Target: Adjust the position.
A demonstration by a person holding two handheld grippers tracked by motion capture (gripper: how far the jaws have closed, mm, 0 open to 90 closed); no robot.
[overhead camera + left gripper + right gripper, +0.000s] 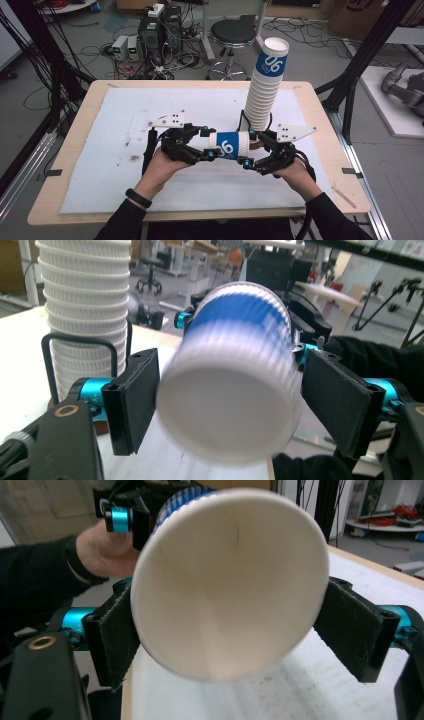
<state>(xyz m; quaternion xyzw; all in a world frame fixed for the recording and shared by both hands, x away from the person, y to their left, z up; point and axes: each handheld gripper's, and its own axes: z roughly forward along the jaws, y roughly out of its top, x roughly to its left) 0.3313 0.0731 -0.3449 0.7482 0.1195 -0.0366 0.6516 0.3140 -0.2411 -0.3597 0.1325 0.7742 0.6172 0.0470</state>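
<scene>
The paper cup [231, 145] is white with a blue band and a white number on it. It lies on its side in the air, a little above the white mat [120, 115], between the two grippers, in the front middle part of the table [320, 125]. Its closed bottom points to the left gripper [209, 145] and its open mouth points to the right gripper [248, 149].

In the left gripper view the bottom of the cup [231, 395] is between the two black pads. The left pad [135, 400] touches the side of the cup or is just beside it, but the right pad [340, 400] stands a little apart, so the jaws are partly open and do not press on the cup.

In the right gripper view the open mouth of the cup [227, 580] is between the two pads. The pad on the left [117, 635] lies against the rim, and the pad on the right [350, 630] seems to touch it too. So this gripper holds the cup at its wide end.

Behind the cup, near the right gripper, a tall stack of cups [265, 90] stands upright on the mat in a black wire holder [243, 120]. Beyond the table a black stool [232, 35] stands on the floor.
</scene>
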